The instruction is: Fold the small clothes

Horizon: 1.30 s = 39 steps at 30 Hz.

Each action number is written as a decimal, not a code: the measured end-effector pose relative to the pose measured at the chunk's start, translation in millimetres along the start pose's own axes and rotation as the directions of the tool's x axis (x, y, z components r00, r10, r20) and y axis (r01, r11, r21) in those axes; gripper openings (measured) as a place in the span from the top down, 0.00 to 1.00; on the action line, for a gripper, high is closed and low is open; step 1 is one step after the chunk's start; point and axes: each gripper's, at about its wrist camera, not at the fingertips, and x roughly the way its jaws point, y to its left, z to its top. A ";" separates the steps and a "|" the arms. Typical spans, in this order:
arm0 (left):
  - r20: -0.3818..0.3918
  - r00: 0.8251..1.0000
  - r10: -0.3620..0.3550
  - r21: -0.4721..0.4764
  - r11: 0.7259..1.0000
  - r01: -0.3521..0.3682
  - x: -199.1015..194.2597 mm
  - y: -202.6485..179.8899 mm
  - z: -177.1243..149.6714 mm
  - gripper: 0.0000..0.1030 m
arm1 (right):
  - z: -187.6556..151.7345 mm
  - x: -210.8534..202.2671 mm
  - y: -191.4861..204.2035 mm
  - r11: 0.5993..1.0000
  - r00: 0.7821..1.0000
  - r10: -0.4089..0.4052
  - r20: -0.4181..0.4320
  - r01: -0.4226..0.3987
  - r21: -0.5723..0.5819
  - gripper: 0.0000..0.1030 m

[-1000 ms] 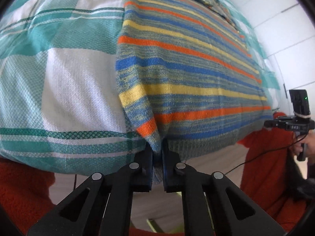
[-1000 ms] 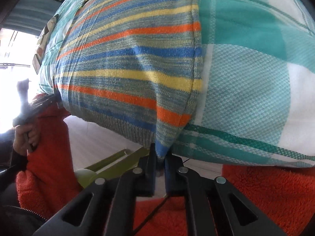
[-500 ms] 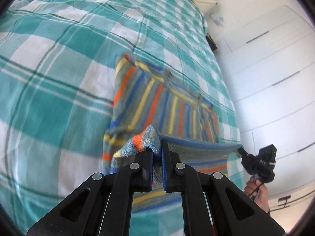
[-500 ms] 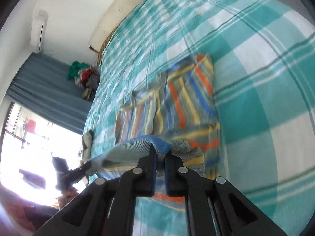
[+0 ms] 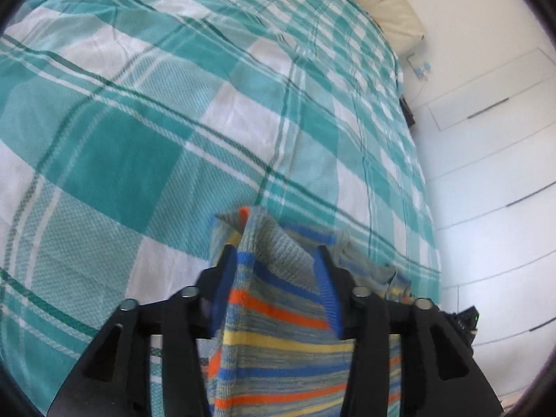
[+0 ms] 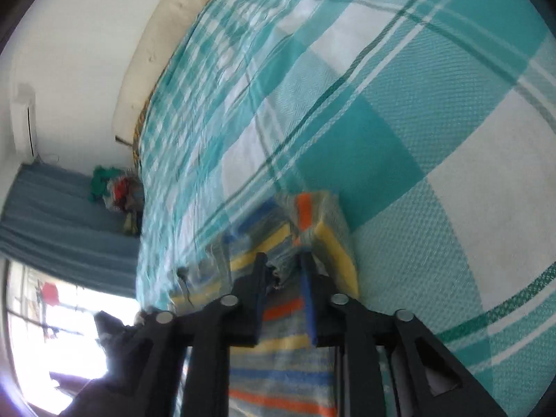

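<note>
A small knitted sweater with blue, orange and yellow stripes lies folded over on the teal plaid bedspread. My left gripper is open, its jaws spread wide around the folded edge, whose corner stands up between them. In the right wrist view the sweater lies under my right gripper, which is open with the folded fabric edge loose between the jaws. The other gripper shows faintly at the right edge of the left wrist view.
The bedspread covers the whole bed. A cream headboard pillow lies at the far end. White wardrobe doors stand beside the bed. A pile of clothes, a blue curtain and a bright window are on the other side.
Both grippers carried the sweater's lower edge forward over the garment toward the collar, lowered it, and opened. The fabric now rests folded on the bed.
</note>
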 end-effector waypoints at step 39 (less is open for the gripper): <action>0.137 0.883 0.449 0.330 0.819 -0.468 -79.1 32.5 -242.3 0.12 | -214.8 -122.0 -5.3 0.701 0.933 -0.342 0.112 0.333 -0.631 0.47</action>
